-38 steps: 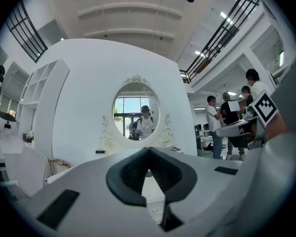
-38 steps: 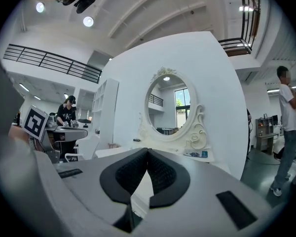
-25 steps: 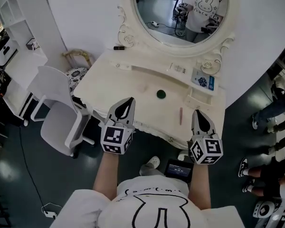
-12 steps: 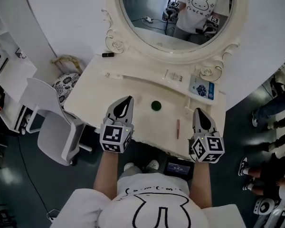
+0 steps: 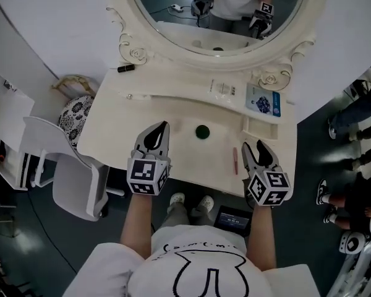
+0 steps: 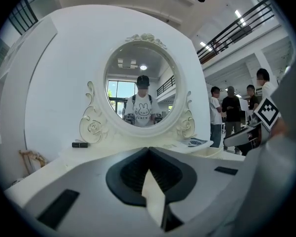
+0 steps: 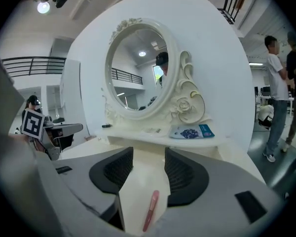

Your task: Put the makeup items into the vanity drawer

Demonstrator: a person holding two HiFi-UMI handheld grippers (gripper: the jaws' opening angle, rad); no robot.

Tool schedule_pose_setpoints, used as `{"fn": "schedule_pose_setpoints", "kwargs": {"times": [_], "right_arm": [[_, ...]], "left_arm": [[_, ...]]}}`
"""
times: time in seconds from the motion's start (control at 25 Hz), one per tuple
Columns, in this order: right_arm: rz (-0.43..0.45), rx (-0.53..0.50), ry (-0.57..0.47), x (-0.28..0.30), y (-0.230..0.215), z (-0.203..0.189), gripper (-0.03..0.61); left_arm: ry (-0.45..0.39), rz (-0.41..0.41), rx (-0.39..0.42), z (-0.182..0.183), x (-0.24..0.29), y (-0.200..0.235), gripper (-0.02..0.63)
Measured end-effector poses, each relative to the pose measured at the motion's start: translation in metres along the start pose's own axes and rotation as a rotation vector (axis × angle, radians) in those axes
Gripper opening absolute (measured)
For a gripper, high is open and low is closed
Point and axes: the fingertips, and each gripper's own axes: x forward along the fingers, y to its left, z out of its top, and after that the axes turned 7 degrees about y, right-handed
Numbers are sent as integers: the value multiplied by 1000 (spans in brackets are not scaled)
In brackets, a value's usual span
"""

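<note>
one pink stick near vanity's front edge, green disc well apart

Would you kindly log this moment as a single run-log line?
left gripper: shut, empty | right gripper: jaws just opening, nothing between them | pink stick: on vanity top beside it

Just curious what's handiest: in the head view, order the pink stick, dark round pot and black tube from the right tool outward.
1. Pink stick, just left of the right tool.
2. Dark round pot, middle of the tabletop.
3. Black tube, shelf's far left end.
</note>
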Motion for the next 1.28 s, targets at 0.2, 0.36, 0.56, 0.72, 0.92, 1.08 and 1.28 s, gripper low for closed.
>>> {"fn": "schedule_pose_setpoints", "kwargs": {"times": [0.2, 0.36, 0.56, 0.72, 0.92, 1.08, 1.28], "right_arm": [[-6, 43, 110, 11, 2, -42, 176], [-27, 60, 210, 17, 1, -77, 176], [-56, 101, 313, 19, -1, -119, 175], [-85, 124, 371, 19, -4, -142, 169], [-119, 115, 415, 19, -6, -155, 160], [-151, 32, 456, 19, -6, -160, 138], [-156, -25, 489, 20, -5, -161, 66]], "left_arm": [[52, -23, -18, -28, 8, 5, 26], [105, -55, -20, -53, 15, 0, 27], [145, -80, -36, -75, 18, 0, 27], [178, -96, -36, -92, 20, 0, 26], [203, -109, -46, -106, 23, 3, 27], [209, -113, -52, -110, 25, 6, 28], [206, -115, -57, -110, 27, 9, 26]]}}
